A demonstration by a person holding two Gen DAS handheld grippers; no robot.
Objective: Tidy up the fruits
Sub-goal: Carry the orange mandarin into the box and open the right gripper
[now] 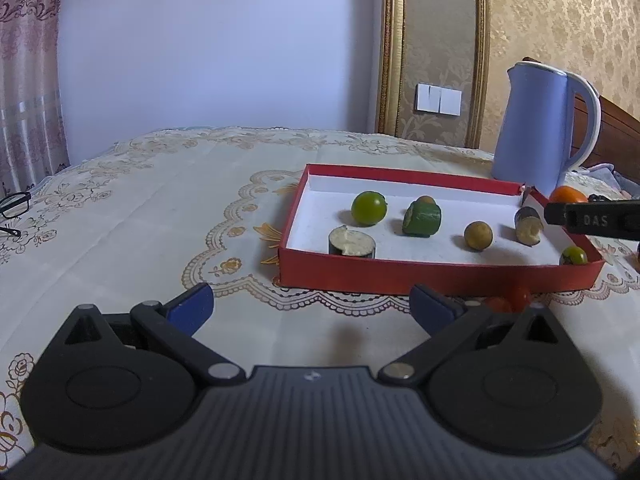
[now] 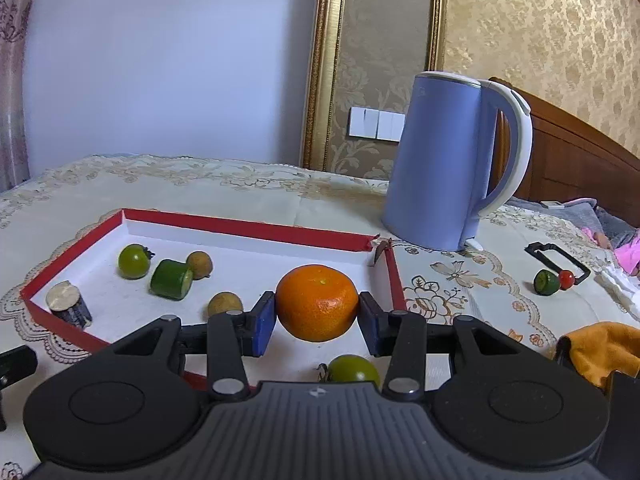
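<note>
Orange (image 2: 317,302) clamped between the blue pads (image 2: 264,322) of the right gripper (image 2: 317,320), held above the near right corner of the red tray (image 2: 256,227). On the tray's white floor at 10 o'clock from the orange: green tomato (image 2: 134,261), cucumber chunk (image 2: 171,279), 2 small brown fruits (image 2: 199,264), aubergine slice (image 2: 69,305). Another green tomato (image 2: 354,368) directly below the held fruit. Blue kettle (image 2: 440,160) on the cloth-covered bench (image 2: 240,188) at 1 o'clock. Halved lime (image 2: 546,281) touching a cherry tomato (image 2: 566,279) at 3 o'clock, well apart from the tray. Left gripper (image 1: 312,312) spread wide, holding nothing, hanging over bare cloth just before the tray's near wall. Eyeglasses (image 1: 14,210) at its 9 o'clock.
</note>
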